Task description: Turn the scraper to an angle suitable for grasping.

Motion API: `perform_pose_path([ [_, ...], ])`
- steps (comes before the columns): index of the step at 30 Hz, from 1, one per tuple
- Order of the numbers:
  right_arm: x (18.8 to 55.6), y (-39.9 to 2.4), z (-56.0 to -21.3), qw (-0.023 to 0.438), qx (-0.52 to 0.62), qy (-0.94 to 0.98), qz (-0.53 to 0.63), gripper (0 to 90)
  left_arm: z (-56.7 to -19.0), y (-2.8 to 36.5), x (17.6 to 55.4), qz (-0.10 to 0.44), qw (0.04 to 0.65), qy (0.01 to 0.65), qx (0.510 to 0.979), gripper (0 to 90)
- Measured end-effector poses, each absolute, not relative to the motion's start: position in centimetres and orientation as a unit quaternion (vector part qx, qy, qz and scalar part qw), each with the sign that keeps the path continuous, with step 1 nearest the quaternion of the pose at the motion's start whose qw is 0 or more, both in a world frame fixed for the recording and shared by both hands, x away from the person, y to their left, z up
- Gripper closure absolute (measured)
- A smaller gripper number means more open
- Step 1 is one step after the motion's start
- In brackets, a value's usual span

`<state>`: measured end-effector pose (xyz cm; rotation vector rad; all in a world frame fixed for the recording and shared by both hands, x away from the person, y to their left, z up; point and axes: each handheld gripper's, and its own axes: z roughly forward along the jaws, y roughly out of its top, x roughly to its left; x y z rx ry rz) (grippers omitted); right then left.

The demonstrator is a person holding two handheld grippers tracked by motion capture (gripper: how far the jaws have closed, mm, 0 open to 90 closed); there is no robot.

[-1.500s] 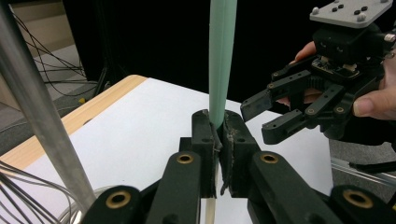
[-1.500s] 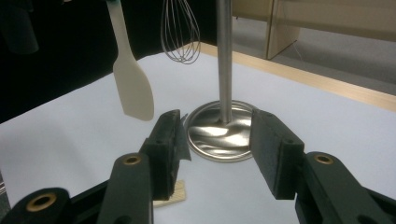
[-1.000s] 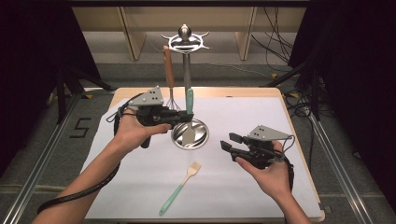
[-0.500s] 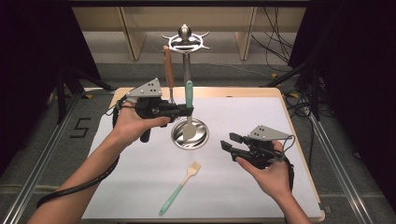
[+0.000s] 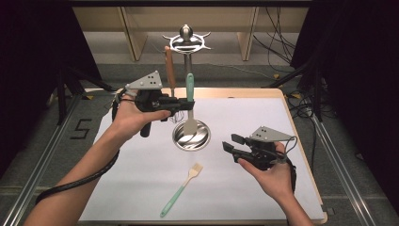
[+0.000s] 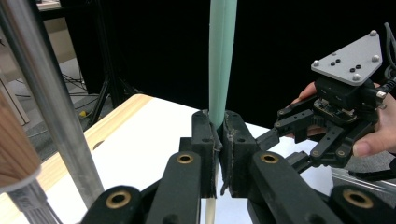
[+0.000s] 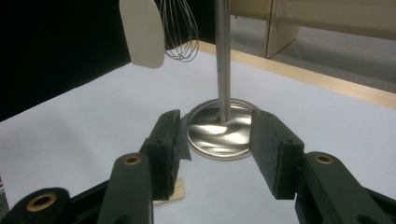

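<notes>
Two grippers work here: the left gripper [image 5: 181, 104], jaws clamped on the green-handled spatula [image 5: 189, 89], has risen beside the utensil stand [image 5: 187, 42], probably toward its hooks. Right gripper [image 5: 234, 144] waits over the table [image 5: 141, 188], jaws apart and empty.

A lab recording bay is showing here: black curtains [image 5: 42, 42] are enclosing a white-topped table [image 5: 141, 188], cables [image 5: 282, 28] are trailing over grey floor, metal rails [image 5: 28, 188] are flanking it.
</notes>
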<state>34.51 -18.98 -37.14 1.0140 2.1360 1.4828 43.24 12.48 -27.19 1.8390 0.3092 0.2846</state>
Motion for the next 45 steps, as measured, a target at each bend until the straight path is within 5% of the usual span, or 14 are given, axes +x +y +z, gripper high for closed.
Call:
perform_pose_path([
  [45,34.4,-19.0,-37.2,0.162,0.365,0.754,0.521,54.5,-24.7,12.7,45.1,0.113,0.585,0.138,0.791,84.4],
])
